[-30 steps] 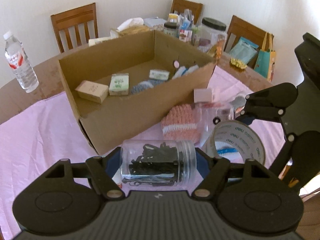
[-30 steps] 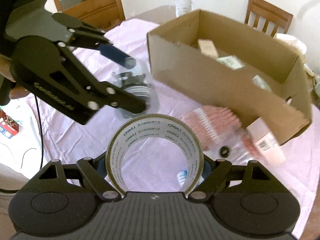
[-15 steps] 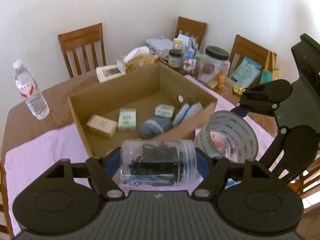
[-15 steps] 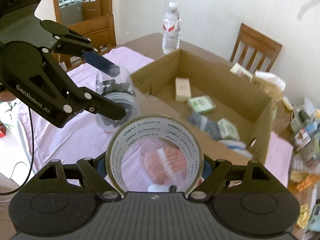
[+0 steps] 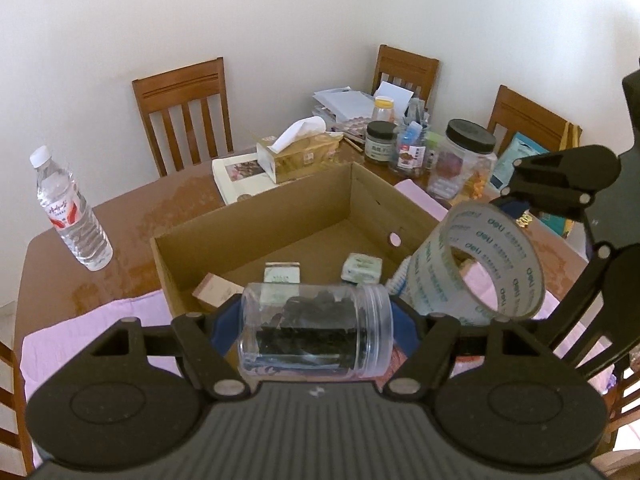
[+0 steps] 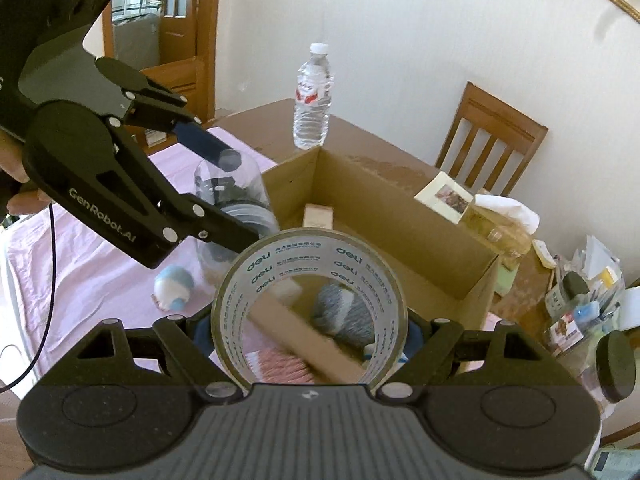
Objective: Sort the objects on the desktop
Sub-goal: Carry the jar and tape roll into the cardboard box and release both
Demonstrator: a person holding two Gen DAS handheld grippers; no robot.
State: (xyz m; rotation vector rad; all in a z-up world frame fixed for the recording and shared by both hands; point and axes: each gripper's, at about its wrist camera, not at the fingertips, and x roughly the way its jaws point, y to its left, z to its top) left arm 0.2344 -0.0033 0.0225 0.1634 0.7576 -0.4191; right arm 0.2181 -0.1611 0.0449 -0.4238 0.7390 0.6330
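Note:
My left gripper (image 5: 316, 330) is shut on a clear plastic jar (image 5: 316, 332) of black clips, held on its side above the near wall of an open cardboard box (image 5: 248, 220). Beside it on the right, my right gripper (image 6: 310, 320) is shut on a roll of clear tape (image 6: 310, 312), which stands upright; the tape roll (image 5: 476, 264) hangs over the box's right corner in the left wrist view. In the right wrist view the jar (image 6: 234, 204) shows between the left gripper's fingers (image 6: 208, 146). Small packets (image 5: 282, 272) and a grey knitted piece (image 6: 346, 312) lie inside the box.
A water bottle (image 5: 70, 208) stands on the brown table at far left. A tissue box (image 5: 296, 152), jars (image 5: 460, 160) and papers crowd the far side behind the box. Wooden chairs (image 5: 184, 112) ring the table. A small blue-white ball (image 6: 174, 284) lies on the pink cloth (image 6: 88, 272).
Both grippers have risen with their loads and drawn toward the box. The view now looks down into the box from higher up, and the pink knitted piece has dropped below the grippers.

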